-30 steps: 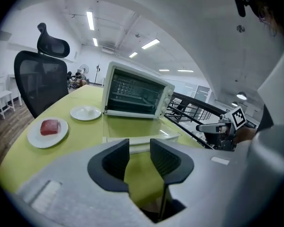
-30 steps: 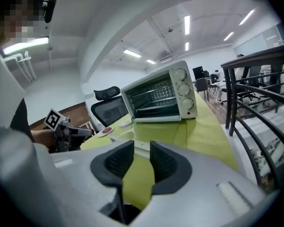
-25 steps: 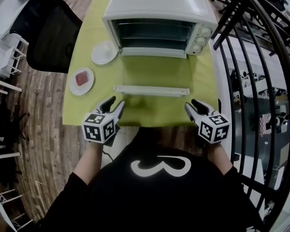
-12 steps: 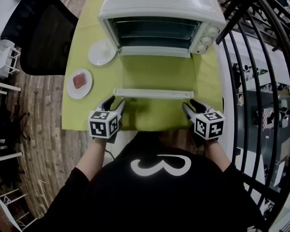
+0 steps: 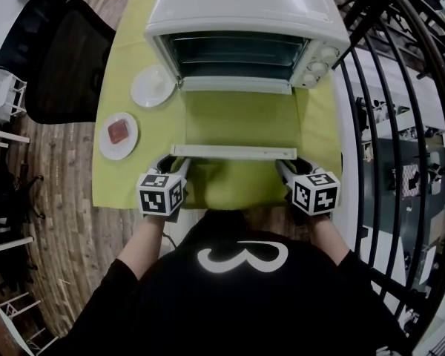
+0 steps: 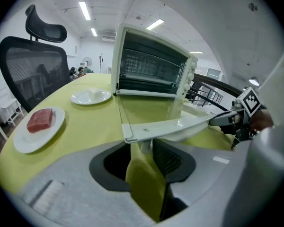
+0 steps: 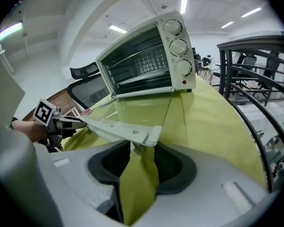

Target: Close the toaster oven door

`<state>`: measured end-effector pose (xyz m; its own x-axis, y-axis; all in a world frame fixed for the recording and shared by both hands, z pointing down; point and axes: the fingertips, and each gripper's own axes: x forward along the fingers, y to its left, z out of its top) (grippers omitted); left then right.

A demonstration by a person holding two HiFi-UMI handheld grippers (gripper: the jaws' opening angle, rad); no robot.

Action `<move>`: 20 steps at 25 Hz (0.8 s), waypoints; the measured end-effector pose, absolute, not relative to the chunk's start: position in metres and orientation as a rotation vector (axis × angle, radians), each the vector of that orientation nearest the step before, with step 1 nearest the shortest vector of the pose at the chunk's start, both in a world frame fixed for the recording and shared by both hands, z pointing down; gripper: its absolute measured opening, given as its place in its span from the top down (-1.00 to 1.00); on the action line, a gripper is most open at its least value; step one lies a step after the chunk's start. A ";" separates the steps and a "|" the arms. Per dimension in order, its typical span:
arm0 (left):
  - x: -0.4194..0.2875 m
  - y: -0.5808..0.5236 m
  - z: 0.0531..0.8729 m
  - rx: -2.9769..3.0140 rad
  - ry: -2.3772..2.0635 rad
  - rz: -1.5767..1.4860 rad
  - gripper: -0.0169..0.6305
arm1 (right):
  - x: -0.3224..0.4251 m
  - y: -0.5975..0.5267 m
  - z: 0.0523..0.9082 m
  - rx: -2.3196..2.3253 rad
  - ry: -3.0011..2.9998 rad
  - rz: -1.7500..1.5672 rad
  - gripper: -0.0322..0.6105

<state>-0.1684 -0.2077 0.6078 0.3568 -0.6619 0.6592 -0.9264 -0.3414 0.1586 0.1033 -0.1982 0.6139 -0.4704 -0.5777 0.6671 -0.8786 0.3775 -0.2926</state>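
Ovens: one white boxy metal toaster oven (image 5: 237,6) is counted.
Doors: one glass door with a white frame (image 5: 233,152) is counted.
Knobs: three round white knobs (image 7: 178,46) are counted on the oven's front.
Plates: two round white plates are counted, one bare (image 5: 153,86), one loaded (image 5: 107,145).
Meat: one red slab (image 5: 119,132) is counted.
Chairs: one black mesh office chair (image 5: 67,58) is counted beside the counter.
Counters: one counter under a yellow-green cloth (image 5: 133,176) is counted.
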 end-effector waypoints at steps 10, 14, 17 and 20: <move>-0.165 -0.208 0.609 2.106 -1.339 0.677 0.57 | 0.101 -0.201 0.614 1.232 -2.191 0.861 0.49; -0.164 -0.209 0.604 2.109 -1.337 0.675 0.58 | 0.101 -0.201 0.610 1.220 -2.204 0.848 0.50; -0.163 -0.208 0.600 2.113 -1.340 0.670 0.60 | 0.101 -0.201 0.606 1.217 -2.217 0.845 0.51; -0.162 -0.209 0.593 2.121 -1.352 0.657 0.62 | 0.101 -0.201 0.600 1.219 -2.230 0.843 0.51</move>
